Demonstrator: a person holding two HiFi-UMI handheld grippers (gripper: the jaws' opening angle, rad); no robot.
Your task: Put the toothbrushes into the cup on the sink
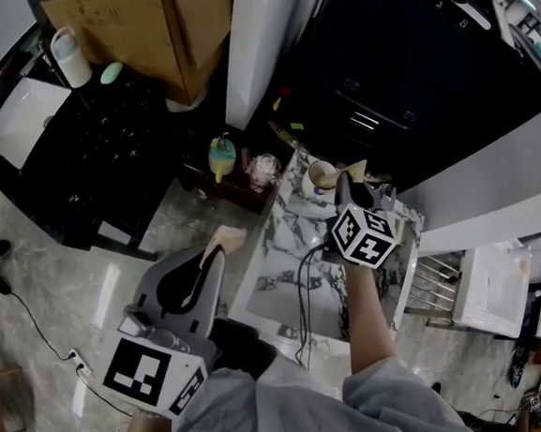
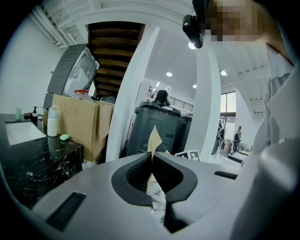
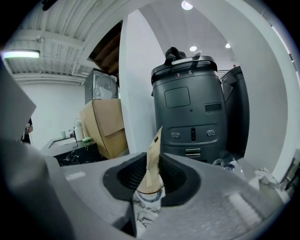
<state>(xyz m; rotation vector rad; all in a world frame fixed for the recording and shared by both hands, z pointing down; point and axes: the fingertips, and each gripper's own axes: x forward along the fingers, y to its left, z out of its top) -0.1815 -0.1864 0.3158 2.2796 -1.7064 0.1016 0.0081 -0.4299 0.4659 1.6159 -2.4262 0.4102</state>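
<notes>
My left gripper (image 1: 219, 246) is low at the left, over the floor beside the sink counter. It is shut on a tan paper-wrapped toothbrush (image 2: 153, 139), whose pointed tip sticks out past the closed jaws (image 1: 225, 237). My right gripper (image 1: 357, 190) is over the far end of the white marble counter (image 1: 280, 275), just right of the cream cup (image 1: 321, 175). Its jaws stand apart, and a second tan wrapped toothbrush (image 3: 153, 161) stands loosely between them, its tip (image 1: 356, 167) showing beside the cup. The toothbrush's lower end is hidden.
A dark machine (image 3: 190, 112) stands behind the counter and a white pillar (image 1: 260, 42) to its left. On a low shelf left of the counter are a yellow bottle (image 1: 222, 156) and a glass jar (image 1: 264, 169). A black counter (image 1: 105, 150) and a cardboard box (image 1: 146, 28) lie at far left.
</notes>
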